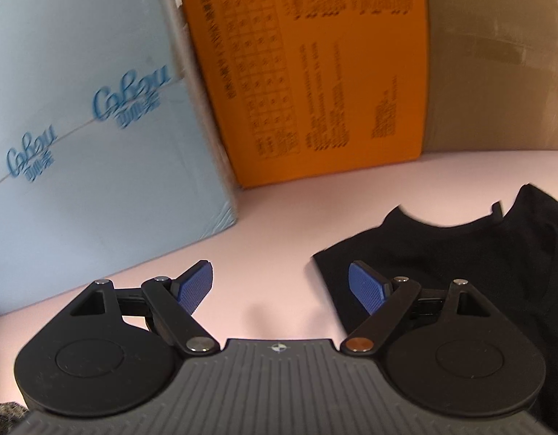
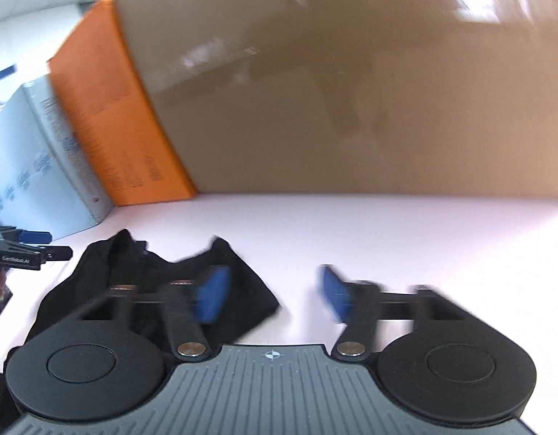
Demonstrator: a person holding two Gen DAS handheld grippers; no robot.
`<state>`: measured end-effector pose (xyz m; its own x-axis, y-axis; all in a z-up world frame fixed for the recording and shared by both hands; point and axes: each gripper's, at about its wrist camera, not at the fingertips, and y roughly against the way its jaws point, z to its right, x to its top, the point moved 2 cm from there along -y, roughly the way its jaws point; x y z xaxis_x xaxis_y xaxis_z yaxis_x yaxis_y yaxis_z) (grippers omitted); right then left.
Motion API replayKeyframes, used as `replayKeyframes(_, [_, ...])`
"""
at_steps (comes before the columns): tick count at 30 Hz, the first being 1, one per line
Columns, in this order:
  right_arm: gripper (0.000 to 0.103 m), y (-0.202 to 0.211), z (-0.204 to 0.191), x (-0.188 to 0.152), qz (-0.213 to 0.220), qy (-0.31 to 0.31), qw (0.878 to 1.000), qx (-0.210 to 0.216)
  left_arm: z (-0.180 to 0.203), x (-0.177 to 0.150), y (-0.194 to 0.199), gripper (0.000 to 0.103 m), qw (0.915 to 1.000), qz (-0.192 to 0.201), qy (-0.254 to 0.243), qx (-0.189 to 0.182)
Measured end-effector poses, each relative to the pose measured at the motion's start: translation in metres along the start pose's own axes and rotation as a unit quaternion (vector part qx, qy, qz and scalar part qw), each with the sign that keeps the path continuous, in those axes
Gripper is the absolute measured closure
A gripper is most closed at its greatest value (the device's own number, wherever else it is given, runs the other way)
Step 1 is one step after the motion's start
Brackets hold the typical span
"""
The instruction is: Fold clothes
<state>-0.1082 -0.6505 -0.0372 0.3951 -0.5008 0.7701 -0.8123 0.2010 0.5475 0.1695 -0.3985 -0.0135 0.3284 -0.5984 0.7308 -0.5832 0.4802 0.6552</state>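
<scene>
Black shirt point(image 1: 442, 253) lies flat on the table point(image 1: 279, 217) between your spread, empty left gripper point(image 1: 279, 290) and right gripper point(image 2: 273, 293); pinch its near corners evenly before folding.

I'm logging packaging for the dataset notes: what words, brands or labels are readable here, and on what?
"CoRou": blue script logo, printed at least twice on the light blue box; the characters beneath it are too blurred.
Orange box: black table and text, too blurred to read.
Left claw side: small white lettering, illegible.
</scene>
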Motion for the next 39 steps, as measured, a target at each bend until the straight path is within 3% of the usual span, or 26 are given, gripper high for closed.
replayKeyframes(5, [0.094, -0.013, -0.026, -0.005, -0.02, 0.08, 0.997, 0.009, 0.039, -0.005, 0.006, 0.022, 0.9955, 0.033, -0.089, -0.006])
replayKeyframes(7, [0.097, -0.014, -0.039, -0.007, -0.03, 0.139, 0.99, 0.013, 0.05, -0.008, 0.005, 0.022, 0.9927, 0.037, -0.115, -0.002])
replayKeyframes(10, [0.099, -0.023, -0.046, -0.005, -0.024, 0.24, 0.968, -0.072, 0.057, -0.009, -0.002, 0.022, 0.9916, 0.029, -0.126, 0.01])
replayKeyframes(16, [0.099, -0.031, -0.036, 0.001, -0.033, 0.245, 0.963, -0.109, 0.054, -0.015, -0.013, 0.017, 0.9868, 0.021, -0.147, 0.065])
replayKeyframes(19, [0.097, -0.029, -0.028, 0.005, -0.033, 0.209, 0.972, -0.104, 0.044, -0.01, -0.015, 0.017, 0.9874, 0.003, -0.13, 0.091])
replayKeyframes(20, [0.092, -0.027, -0.024, 0.007, -0.031, 0.196, 0.974, -0.107, 0.038, -0.008, -0.015, 0.017, 0.9879, -0.008, -0.115, 0.103])
replayKeyframes(21, [0.081, -0.023, -0.022, 0.008, -0.029, 0.185, 0.976, -0.113, 0.03, -0.006, -0.014, 0.017, 0.9881, -0.019, -0.099, 0.116])
replayKeyframes(23, [0.071, -0.007, -0.021, 0.008, -0.016, 0.158, 0.981, -0.108, 0.011, -0.005, -0.007, 0.017, 0.9882, -0.04, -0.071, 0.129])
replayKeyframes(25, [0.06, 0.021, -0.023, 0.001, -0.002, 0.129, 0.987, -0.093, -0.01, -0.013, 0.007, 0.017, 0.9885, -0.054, -0.058, 0.129])
replayKeyframes(27, [0.04, 0.048, -0.027, -0.012, -0.004, 0.096, 0.994, -0.055, -0.033, -0.029, 0.032, 0.018, 0.9905, -0.061, -0.044, 0.115])
replayKeyframes(33, [0.025, 0.129, -0.063, -0.085, -0.035, 0.038, 0.997, 0.051, -0.1, -0.101, 0.128, 0.018, 0.9953, -0.077, 0.042, 0.041])
replayKeyframes(39, [0.015, 0.186, -0.13, -0.142, -0.065, 0.017, 0.985, 0.157, -0.132, -0.18, 0.192, 0.018, 0.9886, -0.11, 0.092, 0.046])
